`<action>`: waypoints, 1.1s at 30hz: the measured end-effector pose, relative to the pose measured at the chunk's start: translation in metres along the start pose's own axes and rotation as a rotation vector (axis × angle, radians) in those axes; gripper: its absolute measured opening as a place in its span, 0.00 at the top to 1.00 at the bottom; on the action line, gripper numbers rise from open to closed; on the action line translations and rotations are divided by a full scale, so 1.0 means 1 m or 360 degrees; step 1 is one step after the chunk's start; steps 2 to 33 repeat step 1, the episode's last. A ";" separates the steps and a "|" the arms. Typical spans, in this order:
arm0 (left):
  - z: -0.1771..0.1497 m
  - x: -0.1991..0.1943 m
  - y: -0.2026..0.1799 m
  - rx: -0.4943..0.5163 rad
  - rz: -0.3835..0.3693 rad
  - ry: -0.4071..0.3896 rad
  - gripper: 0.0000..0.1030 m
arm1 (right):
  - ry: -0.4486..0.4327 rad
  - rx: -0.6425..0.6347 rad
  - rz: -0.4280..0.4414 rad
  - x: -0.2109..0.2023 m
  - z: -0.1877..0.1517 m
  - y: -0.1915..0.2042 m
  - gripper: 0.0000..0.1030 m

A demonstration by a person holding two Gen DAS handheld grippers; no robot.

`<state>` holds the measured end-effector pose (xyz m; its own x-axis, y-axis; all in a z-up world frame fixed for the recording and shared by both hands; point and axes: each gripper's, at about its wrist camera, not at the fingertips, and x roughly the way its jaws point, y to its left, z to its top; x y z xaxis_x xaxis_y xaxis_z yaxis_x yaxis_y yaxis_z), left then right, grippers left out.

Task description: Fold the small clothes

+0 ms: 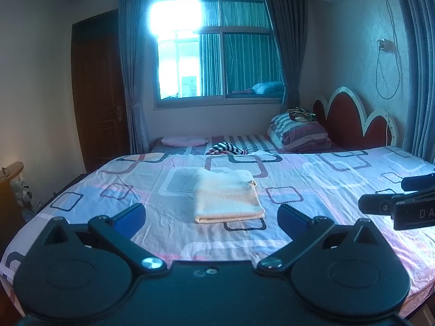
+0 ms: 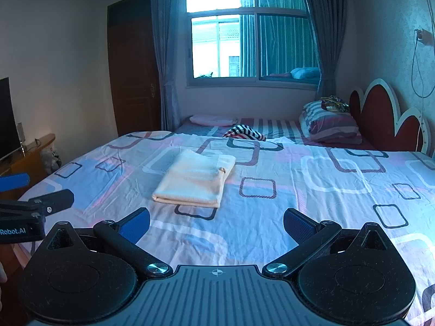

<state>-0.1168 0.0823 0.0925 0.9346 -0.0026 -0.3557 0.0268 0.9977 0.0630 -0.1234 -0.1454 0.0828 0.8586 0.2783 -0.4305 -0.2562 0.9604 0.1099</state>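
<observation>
A cream garment (image 1: 227,195) lies folded into a neat rectangle on the patterned bedsheet (image 1: 339,190); it also shows in the right wrist view (image 2: 195,180). My left gripper (image 1: 212,217) is open and empty, just short of the garment's near edge. My right gripper (image 2: 216,224) is open and empty, a little nearer than the garment and to its right. The right gripper shows at the right edge of the left wrist view (image 1: 397,203). The left gripper shows at the left edge of the right wrist view (image 2: 35,193).
A black-and-white striped cloth (image 1: 227,148) lies at the far edge of the sheet. Striped pillows (image 1: 299,133) and a red headboard (image 1: 353,119) stand at the back right. A wooden stand with a television (image 2: 6,116) is at the left.
</observation>
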 end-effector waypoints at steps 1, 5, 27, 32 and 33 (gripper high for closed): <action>0.000 0.000 0.000 0.0002 -0.0007 0.0008 0.01 | 0.0001 0.0001 0.0003 0.000 0.000 0.000 0.00; 0.000 0.000 0.000 0.0002 -0.0007 0.0008 0.01 | 0.0001 0.0001 0.0003 0.000 0.000 0.000 0.00; 0.000 0.000 0.000 0.0002 -0.0007 0.0008 0.01 | 0.0001 0.0001 0.0003 0.000 0.000 0.000 0.00; 0.000 0.000 0.000 0.0002 -0.0007 0.0008 0.01 | 0.0001 0.0001 0.0003 0.000 0.000 0.000 0.00; 0.000 0.000 0.000 0.0002 -0.0007 0.0008 0.01 | 0.0001 0.0001 0.0003 0.000 0.000 0.000 0.00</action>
